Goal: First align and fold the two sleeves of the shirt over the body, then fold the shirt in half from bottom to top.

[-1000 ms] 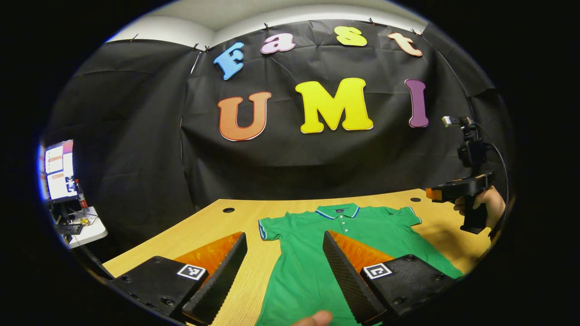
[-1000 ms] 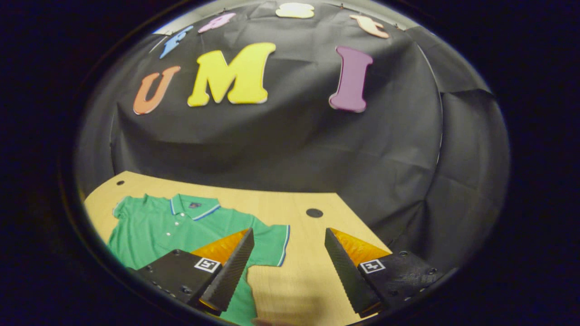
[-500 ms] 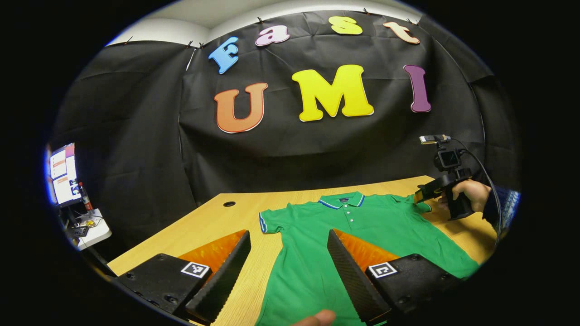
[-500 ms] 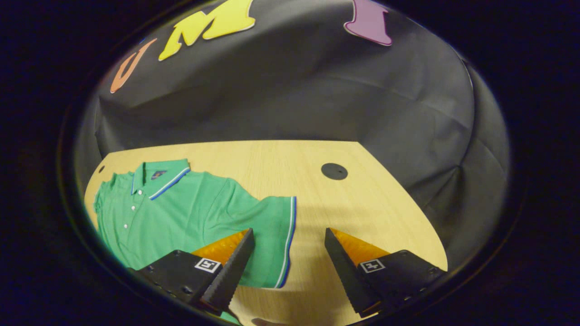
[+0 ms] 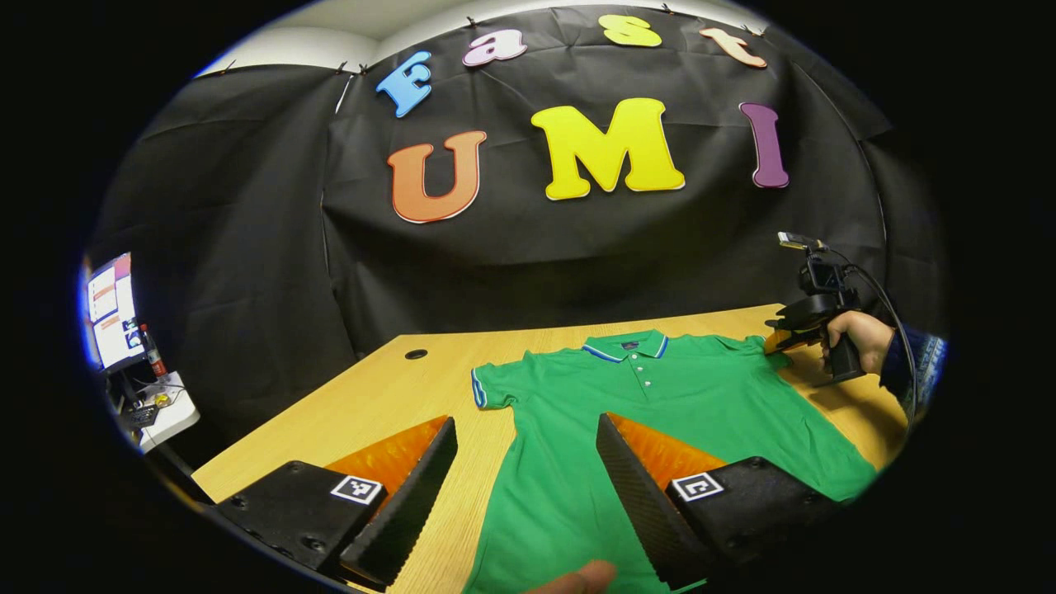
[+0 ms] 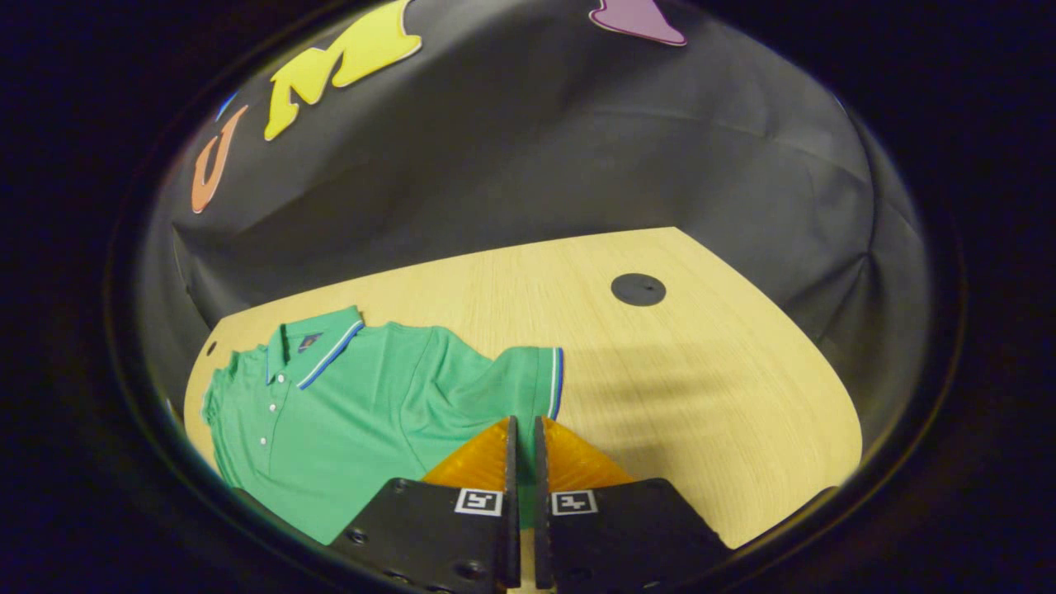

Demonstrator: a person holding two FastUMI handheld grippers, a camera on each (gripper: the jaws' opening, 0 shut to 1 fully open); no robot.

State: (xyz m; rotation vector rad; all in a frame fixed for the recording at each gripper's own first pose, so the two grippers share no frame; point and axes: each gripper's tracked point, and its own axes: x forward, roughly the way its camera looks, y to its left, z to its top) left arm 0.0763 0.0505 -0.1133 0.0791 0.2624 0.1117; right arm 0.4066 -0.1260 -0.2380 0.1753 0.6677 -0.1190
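A green polo shirt with a blue-trimmed collar lies flat, face up, on the wooden table. My left gripper hovers open above its lower left side, one finger over bare wood and the other over the shirt's body. Far to the right, a hand holds my right gripper at the shirt's other sleeve. In the right gripper view the right gripper is shut on the hem of that sleeve, with green cloth pinched between the fingers. The rest of the shirt spreads out to the left.
A round cable hole sits in the table beyond the held sleeve, and another cable hole lies near the far left corner. A monitor and a small side table stand off to the left. A fingertip shows at the bottom edge.
My right gripper moved down to the sleeve and closed its fingers on the hem. My left gripper stayed open and barely shifted.
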